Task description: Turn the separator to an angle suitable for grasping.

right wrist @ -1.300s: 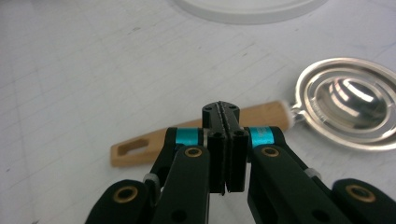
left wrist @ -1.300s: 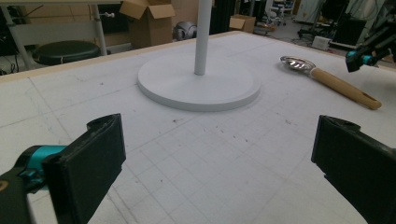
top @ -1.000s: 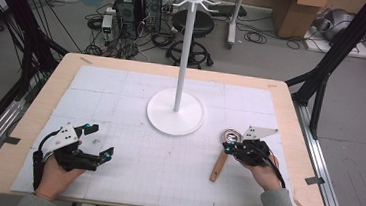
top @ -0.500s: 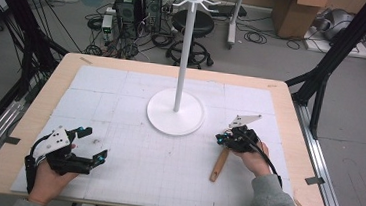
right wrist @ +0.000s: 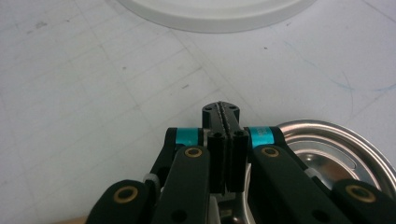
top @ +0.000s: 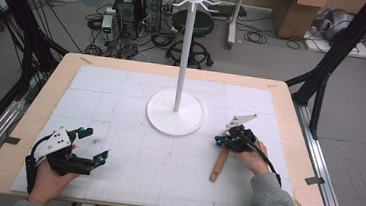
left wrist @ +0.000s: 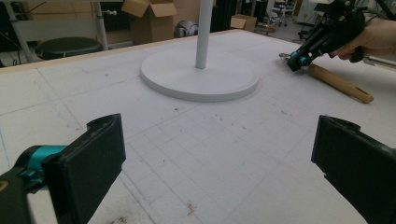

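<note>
From the high view, you are working at a wooden table covered by a white gridded mat. A white stand, a tall pole on a round base with hooks at its top, is standing near the middle of the mat. Your right gripper is resting low on the mat, just beside the stand's base on its right. Its jaws are pressed together over the metal end of a utensil, and the utensil's wooden handle is trailing back toward you from under the gripper. Most likely you are holding that end because it is the part that would catch on a hook. Your left gripper is sitting well apart from the stand, toward the near left corner, jaws spread wide and holding nothing, probably waiting its turn.

From the left gripper view, its two black jaws are standing far apart with bare mat between them. Beyond them the stand's base is lying ahead, and to the right of the base your right gripper is pointing down at the mat, with the wooden handle lying beside it.

From the right gripper view, the jaws are closed tight against each other. A shiny round metal bowl, the utensil's head, is lying just beside and beneath them. I cannot tell whether they are pinching its thin rim. The stand's base is curving across the top edge, near ahead.
</note>
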{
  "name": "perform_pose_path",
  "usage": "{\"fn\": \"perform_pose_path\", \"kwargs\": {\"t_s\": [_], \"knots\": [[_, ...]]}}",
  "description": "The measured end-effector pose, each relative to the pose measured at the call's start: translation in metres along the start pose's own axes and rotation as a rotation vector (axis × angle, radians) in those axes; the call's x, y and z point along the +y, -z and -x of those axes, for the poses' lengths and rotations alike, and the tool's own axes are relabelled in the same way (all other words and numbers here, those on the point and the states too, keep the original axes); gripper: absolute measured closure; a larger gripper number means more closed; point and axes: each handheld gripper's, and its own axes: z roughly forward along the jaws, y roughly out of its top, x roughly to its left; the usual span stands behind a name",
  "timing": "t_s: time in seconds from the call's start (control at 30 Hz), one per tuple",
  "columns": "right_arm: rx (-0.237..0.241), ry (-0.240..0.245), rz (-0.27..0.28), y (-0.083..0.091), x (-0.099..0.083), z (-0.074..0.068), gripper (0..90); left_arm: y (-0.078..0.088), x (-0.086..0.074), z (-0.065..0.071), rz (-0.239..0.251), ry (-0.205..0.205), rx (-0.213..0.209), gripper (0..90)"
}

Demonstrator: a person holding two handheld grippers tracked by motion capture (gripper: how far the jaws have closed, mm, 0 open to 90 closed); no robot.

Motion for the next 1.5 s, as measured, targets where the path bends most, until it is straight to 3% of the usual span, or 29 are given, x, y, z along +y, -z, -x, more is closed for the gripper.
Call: {"fn": "perform_pose_path", "kwargs": {"t_s": [0.57,1.5], "knots": [[-0.008,-0.002,-0.01,0.002,-0.005,0.0,90.0,0.0,-0.001,0.0,-0.011,-0.001,0.0,3.5],[-0.037,-0.055,-0.008,0.025,-0.033,0.001,90.0,-0.013,0.002,-0.001,-0.015,-0.004,-0.023,3.4]]}}
